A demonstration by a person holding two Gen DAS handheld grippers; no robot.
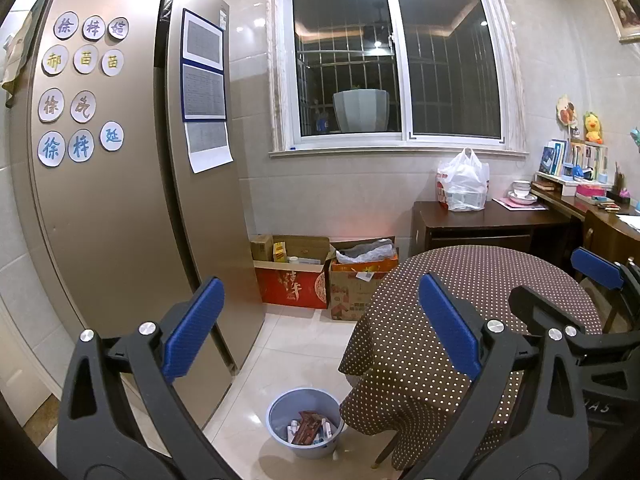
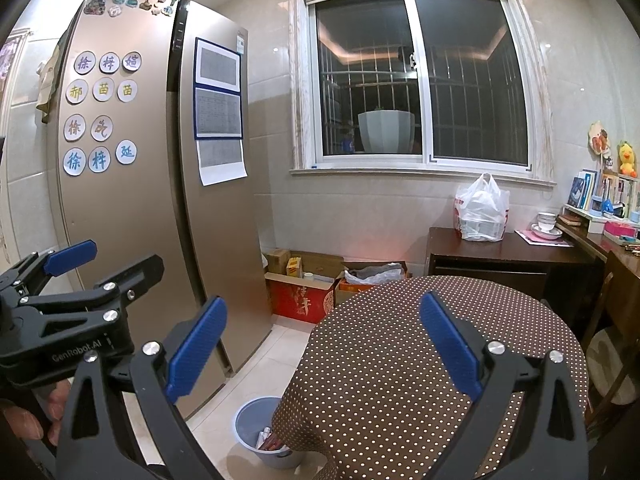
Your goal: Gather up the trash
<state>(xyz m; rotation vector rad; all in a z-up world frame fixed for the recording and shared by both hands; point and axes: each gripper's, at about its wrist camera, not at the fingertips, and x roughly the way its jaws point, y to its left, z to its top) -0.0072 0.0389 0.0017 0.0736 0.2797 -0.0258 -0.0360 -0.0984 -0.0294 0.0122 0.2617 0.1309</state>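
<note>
A blue plastic bin (image 1: 306, 420) stands on the tile floor between the fridge and the round table; it holds several wrappers and small packets (image 1: 310, 428). It also shows in the right wrist view (image 2: 258, 430), partly hidden by the tablecloth. My left gripper (image 1: 320, 320) is open and empty, held above the bin. My right gripper (image 2: 322, 344) is open and empty, above the table's left edge. The right gripper also shows at the right of the left wrist view (image 1: 560, 284), and the left gripper at the left of the right wrist view (image 2: 108, 256).
A round table with a brown dotted cloth (image 1: 472, 320) is at the right. A tall gold fridge (image 1: 120, 200) is at the left. Cardboard boxes (image 1: 304, 272) sit under the window. A dark wooden desk (image 1: 492, 224) carries a white plastic bag (image 1: 464, 184).
</note>
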